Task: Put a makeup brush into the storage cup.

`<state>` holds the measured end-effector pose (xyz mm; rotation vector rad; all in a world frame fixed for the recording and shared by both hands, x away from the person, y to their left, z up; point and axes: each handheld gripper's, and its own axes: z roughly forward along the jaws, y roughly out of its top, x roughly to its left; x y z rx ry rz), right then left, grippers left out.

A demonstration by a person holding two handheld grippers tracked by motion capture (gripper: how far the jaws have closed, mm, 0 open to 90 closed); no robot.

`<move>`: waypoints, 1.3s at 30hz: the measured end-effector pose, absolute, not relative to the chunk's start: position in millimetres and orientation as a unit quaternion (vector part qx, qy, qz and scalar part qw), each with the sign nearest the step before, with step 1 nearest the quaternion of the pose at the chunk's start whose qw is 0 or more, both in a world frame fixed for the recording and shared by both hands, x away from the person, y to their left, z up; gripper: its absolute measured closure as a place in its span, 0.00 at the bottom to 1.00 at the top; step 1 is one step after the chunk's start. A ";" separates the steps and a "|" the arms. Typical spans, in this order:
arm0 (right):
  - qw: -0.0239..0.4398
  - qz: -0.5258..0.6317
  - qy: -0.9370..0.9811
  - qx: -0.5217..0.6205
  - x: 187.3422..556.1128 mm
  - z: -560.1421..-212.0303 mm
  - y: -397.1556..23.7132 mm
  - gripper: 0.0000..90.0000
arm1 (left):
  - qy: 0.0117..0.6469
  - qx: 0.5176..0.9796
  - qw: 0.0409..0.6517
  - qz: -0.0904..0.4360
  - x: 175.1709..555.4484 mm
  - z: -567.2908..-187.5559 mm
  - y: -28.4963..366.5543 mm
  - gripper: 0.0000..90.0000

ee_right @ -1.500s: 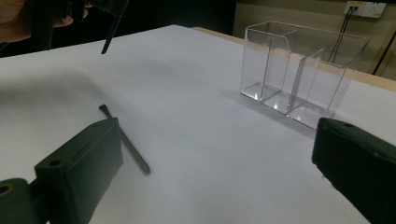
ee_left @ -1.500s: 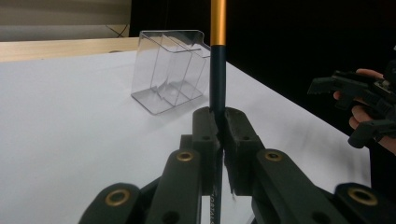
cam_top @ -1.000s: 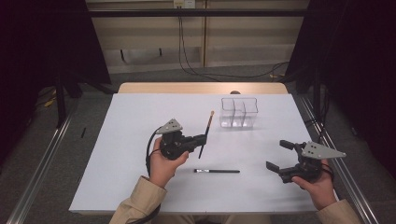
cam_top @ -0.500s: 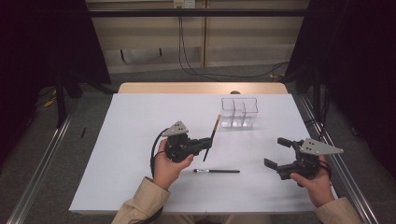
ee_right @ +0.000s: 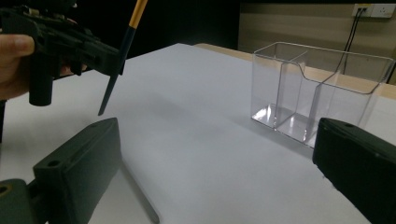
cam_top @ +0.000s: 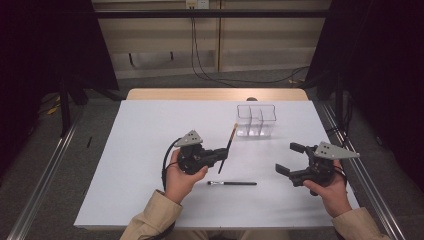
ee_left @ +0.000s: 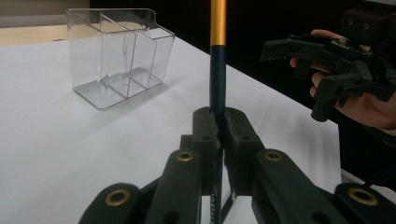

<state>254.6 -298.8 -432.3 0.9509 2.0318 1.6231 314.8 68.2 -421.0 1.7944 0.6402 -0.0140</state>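
Between the left claw's [cam_top: 220, 154] clamped jaws one brush [ee_left: 217, 70] is lifted; beyond it the organizer [cam_top: 255, 120] waits, another brush [cam_top: 232, 183] beside the wide right claw [cam_top: 291, 158].

A white desk [cam_top: 150, 150] spreads out in front of me, its pale wooden far edge [cam_top: 215, 94] showing beyond the white sheet. Toward the far right stands a clear plastic organizer [cam_top: 256, 120], upright, split into compartments, and it also shows in the left claw view [ee_left: 116, 56]. A second dark brush [cam_top: 232, 183] lies flat on the desk near my edge. Beyond, black cables [cam_top: 200, 55] hang down from a wall socket [cam_top: 196, 4] to the grey floor [cam_top: 100, 100]. Metal rails [cam_top: 45, 175] run along both sides.
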 end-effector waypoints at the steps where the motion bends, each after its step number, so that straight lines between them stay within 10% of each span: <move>1: 0.181 0.579 0.720 0.339 255.5 -431.3 -297.8 0.01 | 0.274 0.767 0.580 -0.007 314.9 -421.0 68.2 0.93; 39: 0.125 0.600 0.710 0.348 288.7 -418.3 -242.0 0.09 | 0.258 0.769 0.585 -0.014 312.3 -422.5 59.8 0.93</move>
